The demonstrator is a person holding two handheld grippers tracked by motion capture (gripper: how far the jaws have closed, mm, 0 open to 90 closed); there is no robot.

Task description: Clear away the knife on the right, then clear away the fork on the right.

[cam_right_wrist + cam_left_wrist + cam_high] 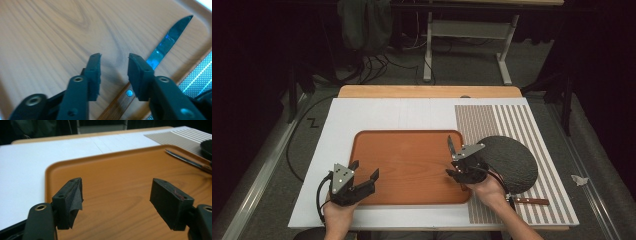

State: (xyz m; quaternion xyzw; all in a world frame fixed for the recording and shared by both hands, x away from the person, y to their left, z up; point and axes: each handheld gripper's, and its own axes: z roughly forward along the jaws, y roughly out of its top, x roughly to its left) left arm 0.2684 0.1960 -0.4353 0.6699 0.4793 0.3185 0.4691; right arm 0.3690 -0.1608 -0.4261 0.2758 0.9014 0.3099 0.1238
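A knife with a steel blade and a wooden handle lies along the right side of the orange-brown tray. My right gripper hangs just above the handle. In the right gripper view its jaws stand apart, with the knife on the tray running out from under the right jaw and no pad pressing on it. My left gripper is wide open over the tray's near left corner with nothing between its fingers. From there the knife shows at the far right.
The tray sits on a white board. To its right, a dark round plate lies on a striped mat. A second wooden-handled knife lies on the mat near the front edge. The table's wooden rim runs behind.
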